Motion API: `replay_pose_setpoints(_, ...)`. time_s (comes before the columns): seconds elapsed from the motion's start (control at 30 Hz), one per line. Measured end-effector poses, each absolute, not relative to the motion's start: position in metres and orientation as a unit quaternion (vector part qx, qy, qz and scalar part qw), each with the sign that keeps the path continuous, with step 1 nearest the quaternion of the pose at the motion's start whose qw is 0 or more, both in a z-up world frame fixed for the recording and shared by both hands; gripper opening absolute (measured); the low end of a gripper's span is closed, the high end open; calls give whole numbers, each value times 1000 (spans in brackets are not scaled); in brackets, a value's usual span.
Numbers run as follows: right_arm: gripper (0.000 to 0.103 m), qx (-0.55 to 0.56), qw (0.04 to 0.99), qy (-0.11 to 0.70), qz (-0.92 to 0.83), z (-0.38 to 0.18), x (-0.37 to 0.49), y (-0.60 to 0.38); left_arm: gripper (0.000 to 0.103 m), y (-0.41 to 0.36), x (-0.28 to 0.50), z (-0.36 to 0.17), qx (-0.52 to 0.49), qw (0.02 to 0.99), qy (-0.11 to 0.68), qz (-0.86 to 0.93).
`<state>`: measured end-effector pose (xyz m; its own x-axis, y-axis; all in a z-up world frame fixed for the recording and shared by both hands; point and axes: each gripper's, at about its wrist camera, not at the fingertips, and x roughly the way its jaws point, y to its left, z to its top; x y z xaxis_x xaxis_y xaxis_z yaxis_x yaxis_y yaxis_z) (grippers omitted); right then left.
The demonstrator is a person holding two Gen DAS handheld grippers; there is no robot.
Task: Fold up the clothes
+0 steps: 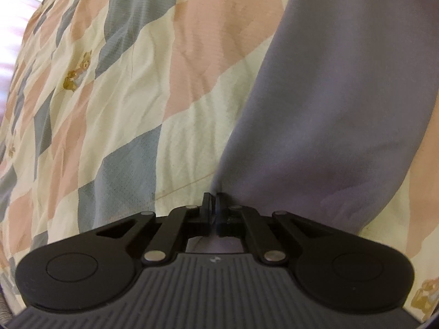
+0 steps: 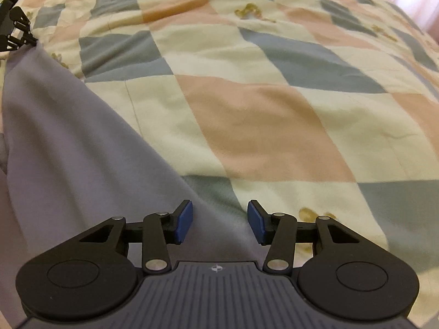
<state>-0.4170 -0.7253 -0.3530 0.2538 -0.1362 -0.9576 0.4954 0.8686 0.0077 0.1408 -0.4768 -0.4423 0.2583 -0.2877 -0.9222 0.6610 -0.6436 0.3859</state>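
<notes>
Left gripper (image 1: 213, 203): black two-finger claw, jaws fully closed, pinching the edge of the plain lilac-grey cloth garment (image 1: 343, 109) right at the fingertips. In the left wrist view the fabric fans out from the pinch point up and to the right; a bit of it also shows behind the fingers near the gripper body. The garment lies on a quilted bedspread (image 1: 131, 82) with cream, peach and blue-grey diamond patches and small teddy-bear prints. Right gripper (image 2: 219, 220): black linkage with blue pads (image 2: 184, 220), jaws about half open, nothing clamped. Its pads straddle the garment's (image 2: 82, 150) edge, where lilac fabric meets a blue-grey patch of the bedspread (image 2: 274, 126); the fabric sits under and between the fingers, and I see no pad pressing on it. Whether the pad tips touch the cloth, can't tell. In the right wrist view the garment runs as a long wedge from the bottom centre up to the top-left corner, where the left gripper (image 2: 28, 39) holds its far end. Both grippers point steeply down at the bed.
</notes>
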Motion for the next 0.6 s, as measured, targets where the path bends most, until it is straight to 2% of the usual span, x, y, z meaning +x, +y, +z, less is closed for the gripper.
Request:
replay_pose_setpoints(0.07, 45, 166, 769, 590, -181, -367, -411, -730, 0, -475, 139, -445, 690, 404, 129, -587)
replay_pose_setpoints(0.13, 13, 171, 763, 603, -157, -376, -404, -729, 0, -471, 139, -445, 690, 414, 123, -581)
replay_pose_setpoints(0.17, 1, 171, 761, 608, -148, -379, -401, -727, 0, -469, 140, -442, 686, 423, 125, -579)
replay_pose_setpoints(0.4, 0, 57, 818, 530, -218, -308, -432, -656, 0, -426, 130, -376, 629, 535, 115, -553)
replay_pose_setpoints(0.6, 0, -1, 840, 479, -255, -244, -483, -545, 0, -332, 76, -297, 566, 614, 130, -534)
